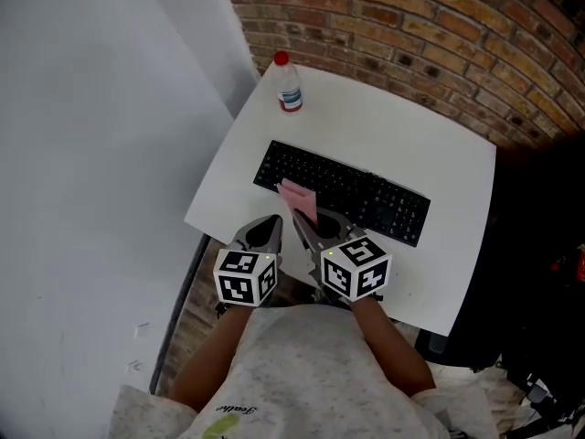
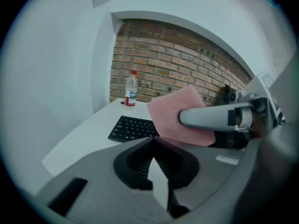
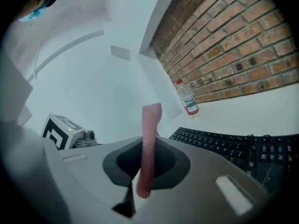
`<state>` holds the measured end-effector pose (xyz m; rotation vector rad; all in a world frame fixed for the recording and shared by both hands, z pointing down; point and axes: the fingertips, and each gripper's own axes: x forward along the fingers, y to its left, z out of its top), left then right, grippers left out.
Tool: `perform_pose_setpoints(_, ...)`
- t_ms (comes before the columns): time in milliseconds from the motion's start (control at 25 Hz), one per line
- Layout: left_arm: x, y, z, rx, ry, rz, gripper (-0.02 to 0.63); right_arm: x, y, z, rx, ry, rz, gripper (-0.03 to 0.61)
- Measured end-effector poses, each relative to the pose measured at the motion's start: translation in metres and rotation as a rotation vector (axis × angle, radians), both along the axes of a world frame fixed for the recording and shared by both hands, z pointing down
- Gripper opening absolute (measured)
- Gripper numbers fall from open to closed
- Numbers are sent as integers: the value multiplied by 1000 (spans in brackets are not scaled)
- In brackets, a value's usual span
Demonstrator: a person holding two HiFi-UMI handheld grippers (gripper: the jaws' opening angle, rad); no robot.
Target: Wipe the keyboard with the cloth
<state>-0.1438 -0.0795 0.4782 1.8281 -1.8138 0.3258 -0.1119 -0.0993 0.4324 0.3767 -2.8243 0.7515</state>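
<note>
Keyboard (image 1: 343, 193) on table (image 1: 393, 126), bottle (image 1: 288, 85) behind, cloth (image 1: 299, 199) held above

The thin pink cloth (image 3: 150, 120) looks matt and nubbly, a rough knitted weave, where the smooth, matt grey plastic right gripper (image 3: 147, 143) pinches it. The flat black plastic keyboard (image 1: 343, 192) is dull-finished. The white tabletop (image 1: 430, 144) is smooth and faintly sheened. At its 11 o'clock stands a glossy clear plastic bottle (image 1: 289, 86). At 12 o'clock is a rough, matt red-brown brick wall (image 1: 411, 35).
</note>
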Motion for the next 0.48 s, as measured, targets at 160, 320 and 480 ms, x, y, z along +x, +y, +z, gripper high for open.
perform_pose_setpoints(160,-15,-11,4,-13,-5,-6,-8,-13,-13,7,-46,-14,15,23)
perform_pose_setpoints(320,-35,-22,11,-21,0,-3,-8,-30,-27,15,-86,-22,48,23)
perform_pose_setpoints(480,-64,-40,13,-27,-4,31,-8,-55,-45,22,-124,-24,95,23)
